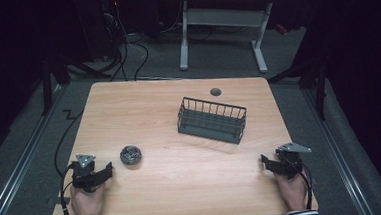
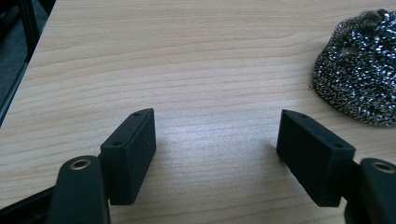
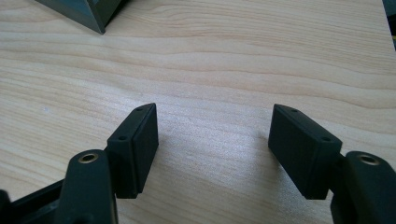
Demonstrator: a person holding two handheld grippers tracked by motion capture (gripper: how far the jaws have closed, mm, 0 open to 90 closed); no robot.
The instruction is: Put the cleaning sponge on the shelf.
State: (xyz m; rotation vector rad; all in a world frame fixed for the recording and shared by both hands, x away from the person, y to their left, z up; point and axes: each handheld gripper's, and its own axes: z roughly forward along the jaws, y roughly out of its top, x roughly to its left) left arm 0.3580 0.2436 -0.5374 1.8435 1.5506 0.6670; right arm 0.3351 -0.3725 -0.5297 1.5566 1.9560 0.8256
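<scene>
Resting both grippers at the table's [image 1: 182,173] near corners, jaws apart and empty, we judge the left gripper [image 2: 215,135] placed to take the steel scourer [image 1: 131,154] beside it; the wire basket [image 1: 212,120] waits mid-table.

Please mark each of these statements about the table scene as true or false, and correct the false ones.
1. The steel wool ball lies inside the wire basket. False: it lies on the bare table, apart from the basket and close to the left hand-held gripper.
2. The left hand-held gripper has open jaws with nothing between them. True.
3. The right hand-held gripper holds the basket. False: its jaws are open and empty, and it rests near the table's right edge, away from the basket.
4. The basket stands upright on the table. True.
5. The steel wool ball is nearer to the right hand-held gripper than to the left one. False: it is much nearer to the left one.
</scene>
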